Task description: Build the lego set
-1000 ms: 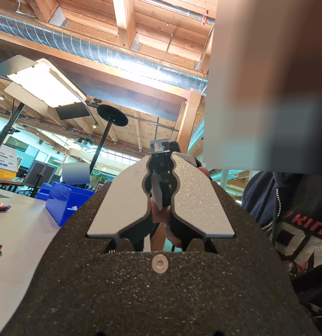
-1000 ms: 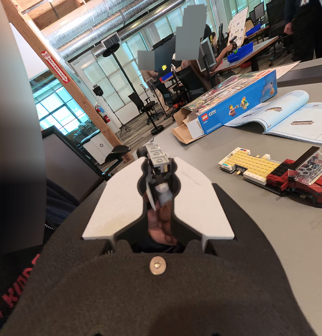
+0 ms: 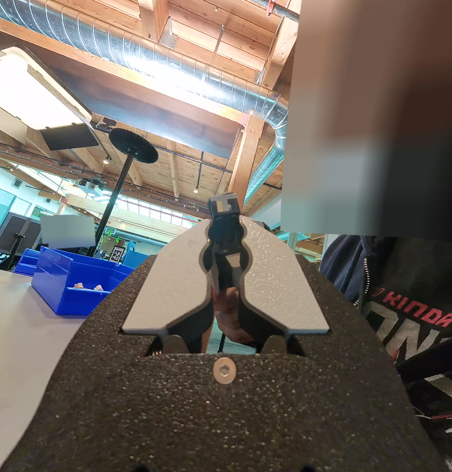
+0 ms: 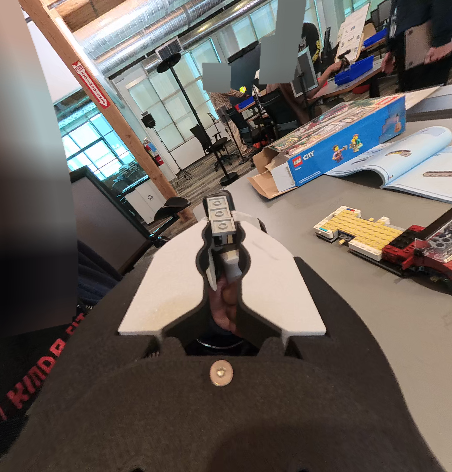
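— Moved? Right gripper point(image 4: 221, 224) has tightened slightly on my grey brick piece point(image 4: 220, 217).
— Left?
— Left gripper point(image 3: 223, 222) clamps the same piece point(image 3: 223, 207), raised near my chest.

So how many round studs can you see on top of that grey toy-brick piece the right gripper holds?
3, in one row on the grey toy-brick piece: nearest the fingertips, middle, far end. More may be hidden.

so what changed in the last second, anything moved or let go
Little changed. The left gripper tilted slightly, so the small grey and black brick assembly shows a different face. The right gripper holds the same assembly as before. The blue bin and the yellow and red model stayed put.
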`<control>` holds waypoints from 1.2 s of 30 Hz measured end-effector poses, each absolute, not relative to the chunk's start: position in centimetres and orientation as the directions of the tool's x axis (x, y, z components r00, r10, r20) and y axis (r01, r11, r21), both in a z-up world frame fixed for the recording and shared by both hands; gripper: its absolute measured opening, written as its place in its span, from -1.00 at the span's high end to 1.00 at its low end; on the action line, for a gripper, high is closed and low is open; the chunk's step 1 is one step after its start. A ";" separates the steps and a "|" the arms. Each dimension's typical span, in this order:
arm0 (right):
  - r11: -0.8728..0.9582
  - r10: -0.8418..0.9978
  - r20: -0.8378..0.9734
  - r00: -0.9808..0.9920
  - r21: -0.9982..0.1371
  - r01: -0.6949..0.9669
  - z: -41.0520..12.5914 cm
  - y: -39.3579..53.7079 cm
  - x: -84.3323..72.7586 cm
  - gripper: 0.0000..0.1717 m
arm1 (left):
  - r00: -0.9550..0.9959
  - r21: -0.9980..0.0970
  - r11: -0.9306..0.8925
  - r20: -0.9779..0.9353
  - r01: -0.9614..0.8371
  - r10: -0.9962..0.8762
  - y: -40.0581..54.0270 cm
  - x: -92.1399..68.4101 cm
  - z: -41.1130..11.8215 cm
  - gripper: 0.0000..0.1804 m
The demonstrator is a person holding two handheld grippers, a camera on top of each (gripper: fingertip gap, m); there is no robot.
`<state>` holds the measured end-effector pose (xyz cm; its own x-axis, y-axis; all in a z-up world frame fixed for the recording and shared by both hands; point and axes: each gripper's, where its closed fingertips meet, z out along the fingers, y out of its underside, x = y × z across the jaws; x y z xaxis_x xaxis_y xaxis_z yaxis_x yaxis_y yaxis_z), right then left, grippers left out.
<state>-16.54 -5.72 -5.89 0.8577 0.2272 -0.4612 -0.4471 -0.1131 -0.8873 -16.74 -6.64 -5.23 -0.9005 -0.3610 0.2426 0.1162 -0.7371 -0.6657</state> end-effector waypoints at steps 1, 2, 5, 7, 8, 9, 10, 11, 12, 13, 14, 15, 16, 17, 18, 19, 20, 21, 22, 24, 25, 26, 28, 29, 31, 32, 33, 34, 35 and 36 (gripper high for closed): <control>-0.109 0.230 -0.456 0.860 -0.890 -0.443 -5.8 -5.7 -16.6 0.79 | -0.904 -0.664 -0.740 0.244 0.108 -0.351 -6.7 -16.8 -5.2 0.81; -0.106 0.231 -0.449 0.863 -0.893 -0.437 -5.8 -5.7 -16.6 0.79 | -0.906 -0.664 -0.741 0.243 0.106 -0.348 -6.7 -16.8 -5.2 0.81; -0.105 0.251 -0.429 0.868 -0.903 -0.416 -5.5 -5.9 -16.9 0.70 | -0.906 -0.672 -0.732 0.234 0.111 -0.352 -6.8 -16.9 -5.1 0.81; -0.103 0.253 -0.420 0.872 -0.907 -0.407 -5.3 -6.0 -16.9 0.69 | -0.906 -0.676 -0.729 0.231 0.113 -0.354 -6.9 -16.9 -5.1 0.81; -0.104 0.249 -0.421 0.872 -0.907 -0.408 -5.3 -6.0 -16.8 0.69 | -0.905 -0.680 -0.724 0.230 0.115 -0.359 -7.0 -16.9 -5.2 0.81; -0.107 0.244 -0.425 0.872 -0.905 -0.411 -5.3 -6.0 -16.6 0.71 | -0.904 -0.686 -0.717 0.224 0.120 -0.365 -7.1 -16.9 -5.2 0.81; -0.116 0.239 -0.430 0.870 -0.903 -0.414 -5.4 -6.0 -16.5 0.74 | -0.904 -0.691 -0.712 0.216 0.125 -0.369 -7.2 -16.9 -5.2 0.81; -0.126 0.242 -0.438 0.866 -0.899 -0.419 -5.6 -6.0 -16.5 0.74 | -0.901 -0.696 -0.706 0.212 0.131 -0.377 -7.3 -17.0 -5.2 0.81; -0.133 0.246 -0.448 0.859 -0.894 -0.428 -5.6 -6.0 -16.5 0.75 | -0.896 -0.704 -0.696 0.211 0.138 -0.391 -7.4 -16.8 -5.3 0.81; -0.139 0.247 -0.456 0.855 -0.890 -0.435 -5.7 -6.0 -16.5 0.77 | -0.890 -0.711 -0.689 0.211 0.143 -0.403 -7.4 -16.7 -5.3 0.81; -0.142 0.246 -0.459 0.854 -0.888 -0.437 -5.7 -6.1 -16.4 0.77 | -0.888 -0.715 -0.684 0.212 0.144 -0.409 -7.4 -16.7 -5.3 0.81; -0.144 0.242 -0.461 0.854 -0.887 -0.439 -5.7 -6.1 -16.3 0.77 | -0.885 -0.719 -0.680 0.215 0.144 -0.414 -7.5 -16.6 -5.4 0.81; -0.144 0.238 -0.463 0.854 -0.886 -0.441 -5.8 -6.2 -16.2 0.77 | -0.880 -0.723 -0.676 0.221 0.143 -0.421 -7.5 -16.5 -5.4 0.81; -0.141 0.236 -0.463 0.854 -0.886 -0.441 -5.8 -6.3 -16.0 0.77 | -0.874 -0.726 -0.672 0.227 0.143 -0.430 -7.6 -16.3 -5.4 0.81; -0.134 0.237 -0.463 0.854 -0.886 -0.443 -5.7 -6.3 -15.9 0.78 | -0.868 -0.730 -0.668 0.231 0.144 -0.440 -7.6 -16.2 -5.4 0.81; -0.125 0.239 -0.463 0.854 -0.886 -0.446 -5.7 -6.4 -15.9 0.78 | -0.862 -0.736 -0.661 0.233 0.146 -0.450 -7.6 -16.1 -5.4 0.80; -0.115 0.242 -0.464 0.852 -0.886 -0.450 -5.6 -6.4 -15.8 0.78 | -0.858 -0.741 -0.655 0.232 0.149 -0.458 -7.6 -16.1 -5.4 0.80; -0.102 0.246 -0.465 0.850 -0.885 -0.454 -5.5 -6.5 -15.7 0.78 | -0.854 -0.743 -0.651 0.231 0.154 -0.465 -7.6 -16.0 -5.4 0.80; -0.088 0.248 -0.468 0.848 -0.883 -0.462 -5.4 -6.6 -15.5 0.78 | -0.852 -0.743 -0.651 0.232 0.156 -0.469 -7.5 -16.0 -5.3 0.80; -0.070 0.252 -0.482 0.839 -0.874 -0.481 -5.2 -6.7 -15.2 0.79 | -0.853 -0.736 -0.660 0.242 0.150 -0.463 -7.2 -16.0 -5.2 0.80; -0.067 0.253 -0.488 0.835 -0.870 -0.488 -5.2 -6.8 -15.1 0.79 | -0.856 -0.729 -0.669 0.249 0.142 -0.454 -7.1 -16.0 -5.2 0.80; -0.066 0.250 -0.489 0.836 -0.870 -0.489 -5.3 -6.8 -15.0 0.79 | -0.857 -0.724 -0.677 0.259 0.134 -0.446 -6.9 -16.0 -5.2 0.79; -0.059 0.240 -0.479 0.844 -0.875 -0.480 -5.3 -6.7 -14.9 0.79 | -0.858 -0.715 -0.689 0.278 0.114 -0.431 -6.8 -15.8 -5.2 0.79; -0.056 0.237 -0.473 0.849 -0.879 -0.474 -5.3 -6.7 -14.9 0.79 | -0.858 -0.711 -0.695 0.287 0.107 -0.425 -6.8 -15.8 -5.2 0.79; -0.049 0.233 -0.464 0.855 -0.883 -0.466 -5.3 -6.7 -14.9 0.80 | -0.855 -0.692 -0.716 0.311 0.097 -0.416 -6.4 -15.7 -5.1 0.80; -0.047 0.230 -0.460 0.858 -0.885 -0.462 -5.3 -6.8 -14.8 0.81 | -0.852 -0.679 -0.729 0.326 0.090 -0.409 -6.1 -15.6 -5.1 0.80; -0.047 0.227 -0.456 0.861 -0.888 -0.457 -5.3 -6.7 -14.8 0.81 | -0.853 -0.667 -0.741 0.336 0.084 -0.399 -5.8 -15.6 -5.1 0.80; -0.051 0.228 -0.451 0.863 -0.891 -0.452 -5.4 -6.7 -14.9 0.81 | -0.857 -0.663 -0.744 0.335 0.081 -0.392 -5.8 -15.6 -5.1 0.81; -0.050 0.229 -0.446 0.865 -0.893 -0.447 -5.3 -6.7 -14.9 0.81 | -0.860 -0.663 -0.744 0.330 0.083 -0.390 -5.7 -15.7 -5.1 0.81; -0.049 0.228 -0.437 0.870 -0.898 -0.438 -5.3 -6.6 -15.0 0.80 | -0.860 -0.662 -0.745 0.328 0.086 -0.391 -5.7 -15.7 -5.1 0.81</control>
